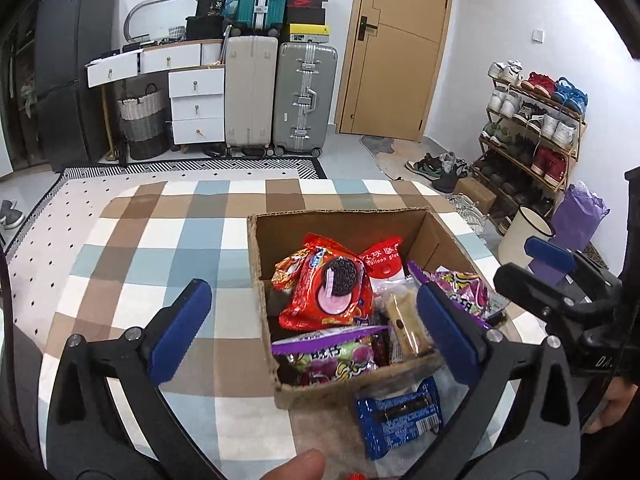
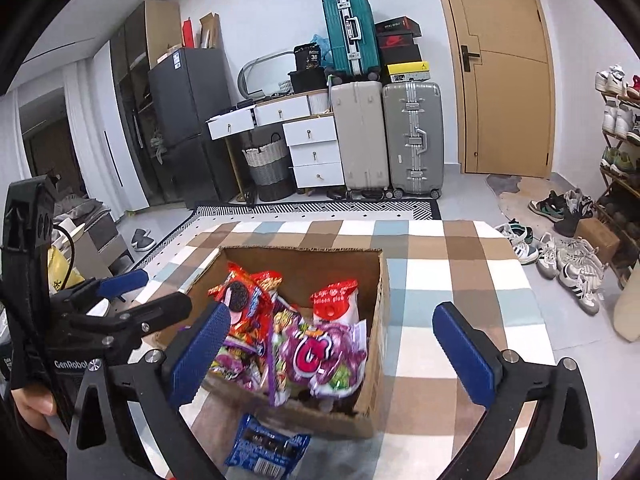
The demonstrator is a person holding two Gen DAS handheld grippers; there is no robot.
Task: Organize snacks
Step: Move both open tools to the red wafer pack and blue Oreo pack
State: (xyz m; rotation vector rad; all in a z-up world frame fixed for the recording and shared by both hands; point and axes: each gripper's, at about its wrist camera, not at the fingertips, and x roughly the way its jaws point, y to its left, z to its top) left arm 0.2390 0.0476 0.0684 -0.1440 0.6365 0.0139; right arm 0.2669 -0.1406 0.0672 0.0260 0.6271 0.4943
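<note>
Both the left gripper (image 1: 316,332) and the right gripper (image 2: 332,352) stood spread wide with nothing between the pads. The open brown cardboard box (image 1: 340,220) on the checked tablecloth (image 1: 160,240) held most snacks; one blue foil biscuit packet (image 1: 400,416) lay just outside its near wall. Best to lower one gripper squarely over that packet, pinch its middle, and lift it clear of the rim

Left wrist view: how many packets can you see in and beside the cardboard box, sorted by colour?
Red or orange packets: 2
Red-and-white pouch: 1
Purple packets: 2
Clear-wrapped bar: 1
Blue packet, lying outside the box: 1
Total: 7 visible; others may be buried underneath.
</note>
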